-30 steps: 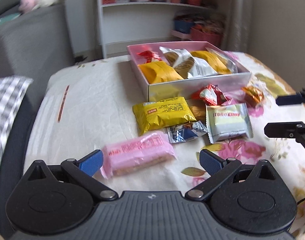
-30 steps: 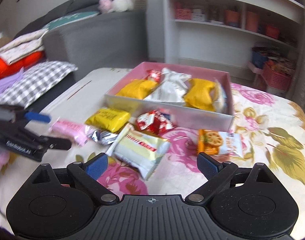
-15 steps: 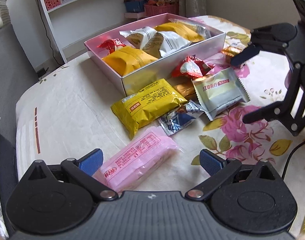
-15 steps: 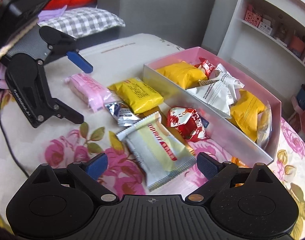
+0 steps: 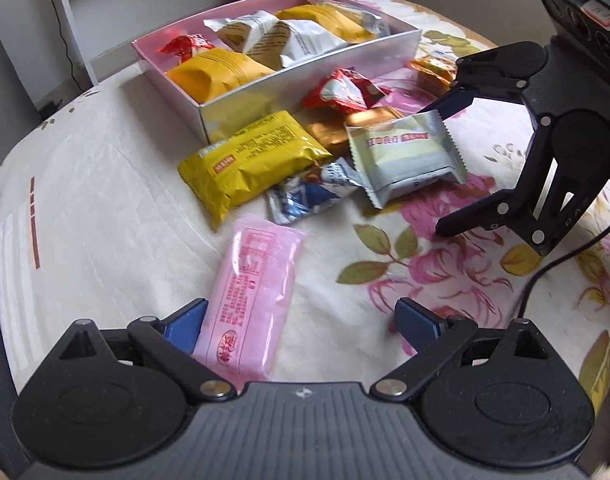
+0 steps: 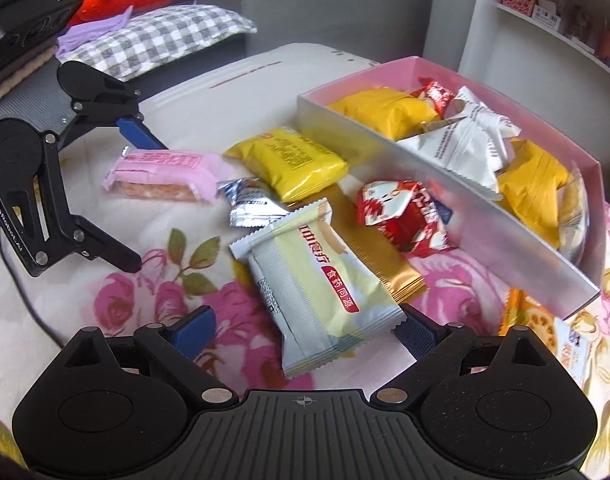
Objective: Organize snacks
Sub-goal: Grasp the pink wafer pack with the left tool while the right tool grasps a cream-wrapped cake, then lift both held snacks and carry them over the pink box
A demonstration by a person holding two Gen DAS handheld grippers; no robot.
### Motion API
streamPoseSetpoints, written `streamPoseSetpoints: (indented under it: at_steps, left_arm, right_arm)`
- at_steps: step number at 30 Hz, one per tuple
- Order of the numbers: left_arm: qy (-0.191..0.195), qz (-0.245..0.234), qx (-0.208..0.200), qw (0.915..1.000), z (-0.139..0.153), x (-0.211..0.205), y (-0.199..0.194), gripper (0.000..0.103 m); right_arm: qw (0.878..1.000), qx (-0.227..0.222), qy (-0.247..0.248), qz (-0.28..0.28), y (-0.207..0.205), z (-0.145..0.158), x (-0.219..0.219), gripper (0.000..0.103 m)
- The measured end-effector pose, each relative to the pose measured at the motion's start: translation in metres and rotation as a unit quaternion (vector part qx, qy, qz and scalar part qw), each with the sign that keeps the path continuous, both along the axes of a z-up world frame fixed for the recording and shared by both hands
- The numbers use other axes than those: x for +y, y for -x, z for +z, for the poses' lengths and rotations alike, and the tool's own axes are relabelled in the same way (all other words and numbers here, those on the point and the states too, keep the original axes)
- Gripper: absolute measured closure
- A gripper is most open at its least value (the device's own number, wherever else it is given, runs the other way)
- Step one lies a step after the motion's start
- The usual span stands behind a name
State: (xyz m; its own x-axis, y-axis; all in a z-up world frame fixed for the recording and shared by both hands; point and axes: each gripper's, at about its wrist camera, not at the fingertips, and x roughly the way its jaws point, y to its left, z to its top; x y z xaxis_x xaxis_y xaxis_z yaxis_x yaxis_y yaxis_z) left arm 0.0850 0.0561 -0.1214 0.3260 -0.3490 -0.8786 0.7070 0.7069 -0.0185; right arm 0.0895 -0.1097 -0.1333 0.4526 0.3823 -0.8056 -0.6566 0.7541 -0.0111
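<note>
The left gripper points down at a pink packet lying on the flowered cloth. Its jaws are spread and have just been closing a little; the near end of the pink packet lies between them, close against the left pad, though whether that pad touches the wrapper is hard to tell from this angle. The right pad stands clear of it.

The right gripper is spread too, with the near end of a pale green packet between its fingers; the pads do not appear to press on it. In the left view the same gripper hangs beside that packet, one finger over its far corner, the other on the cloth side.

Between the two packets lie a yellow packet and a small blue-and-silver wrapper, the wrapper touching both the yellow and the green one. A gold wrapper lies partly under the green packet, and a red packet sits just beside the box wall. An orange packet lies past the box's near corner.

The pink box stands behind the loose snacks, holding yellow, white and red packets. A checked pillow lies beyond the cloth, and a white shelf stands behind the box.
</note>
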Motion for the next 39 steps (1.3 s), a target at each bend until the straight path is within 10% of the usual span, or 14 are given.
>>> streamPoseSetpoints:
  at_steps: [24,39]
  left_arm:
    - [0.011,0.074,-0.021,0.9969,0.005,-0.002,0.004,0.040]
    - [0.013,0.107,-0.024,0.9939,0.009,0.000,0.001,0.072]
  right_arm:
    - [1.000,-0.005,-0.009,0.016,0.016,-0.001,0.018,0.009]
    - [1.000,-0.015,-0.014,0.005,0.016,0.004,0.025,0.052]
